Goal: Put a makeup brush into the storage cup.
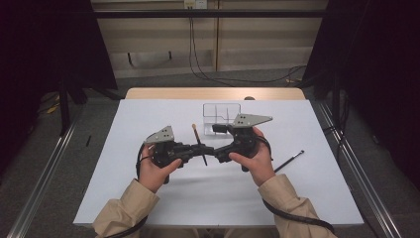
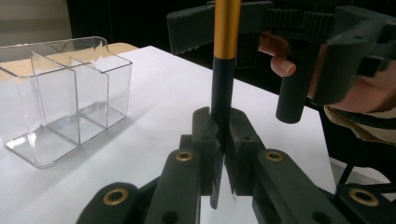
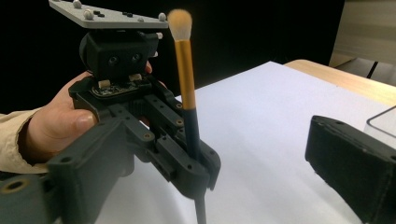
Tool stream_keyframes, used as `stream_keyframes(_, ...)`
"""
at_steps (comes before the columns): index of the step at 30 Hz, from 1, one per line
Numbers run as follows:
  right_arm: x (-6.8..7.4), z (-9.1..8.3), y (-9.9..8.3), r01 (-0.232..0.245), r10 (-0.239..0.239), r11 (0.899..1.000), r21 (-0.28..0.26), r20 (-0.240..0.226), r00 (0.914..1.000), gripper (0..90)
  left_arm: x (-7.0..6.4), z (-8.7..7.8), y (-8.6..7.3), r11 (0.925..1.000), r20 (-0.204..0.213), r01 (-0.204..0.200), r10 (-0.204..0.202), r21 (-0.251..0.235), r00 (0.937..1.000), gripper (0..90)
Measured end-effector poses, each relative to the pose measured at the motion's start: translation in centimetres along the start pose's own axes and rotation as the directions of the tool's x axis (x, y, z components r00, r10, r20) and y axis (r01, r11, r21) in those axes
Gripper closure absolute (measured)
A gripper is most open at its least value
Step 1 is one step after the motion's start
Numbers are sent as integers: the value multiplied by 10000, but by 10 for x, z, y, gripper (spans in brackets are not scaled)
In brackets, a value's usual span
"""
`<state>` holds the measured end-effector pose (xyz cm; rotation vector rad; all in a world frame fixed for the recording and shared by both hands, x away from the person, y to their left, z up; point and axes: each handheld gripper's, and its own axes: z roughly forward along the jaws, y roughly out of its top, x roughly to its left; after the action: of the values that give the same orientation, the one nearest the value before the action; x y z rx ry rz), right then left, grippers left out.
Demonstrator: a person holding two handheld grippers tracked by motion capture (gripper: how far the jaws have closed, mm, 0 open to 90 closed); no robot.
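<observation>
A makeup brush [image 1: 197, 135] with a black handle, gold ferrule and pale bristles stands upright over the middle of the white table. My left gripper [image 1: 204, 148] is shut on its black handle [image 2: 220, 93]. In the right gripper view the brush [image 3: 186, 60] rises between my right gripper's wide-apart jaws, bristles up. My right gripper [image 1: 218, 143] is open and faces the left one, its fingers [image 3: 350, 158] clear of the brush on either side. A hand holds each gripper.
A clear plastic organiser with compartments [image 1: 221, 113] stands just behind the grippers and looks empty [image 2: 60, 93]. A second, dark brush [image 1: 289, 161] lies on the table to the right. The white table top [image 1: 148, 198] ends at a wooden strip at the back.
</observation>
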<state>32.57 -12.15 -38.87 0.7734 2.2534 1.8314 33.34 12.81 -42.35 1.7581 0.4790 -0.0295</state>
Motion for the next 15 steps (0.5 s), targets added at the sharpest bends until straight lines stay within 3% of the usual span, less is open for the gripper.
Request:
stream_keyframes(4,2,0,0,255,-255,9996,-95,54,9997,221,0,1,0,10000,54,21,-21,-8,10000,835)
stream_keyframes(5,3,1,0,358,-358,9992,-156,10,9994,301,1,1,0,10000,60,-3,3,10,10000,835)
stream_keyframes(10,4,5,0,489,-491,9985,-264,-96,9987,512,0,3,1,9999,104,-47,46,110,9999,835)
stream_keyframes(15,4,7,1,510,-511,9986,-144,-57,9987,604,0,5,1,9999,149,-88,86,92,9999,835)
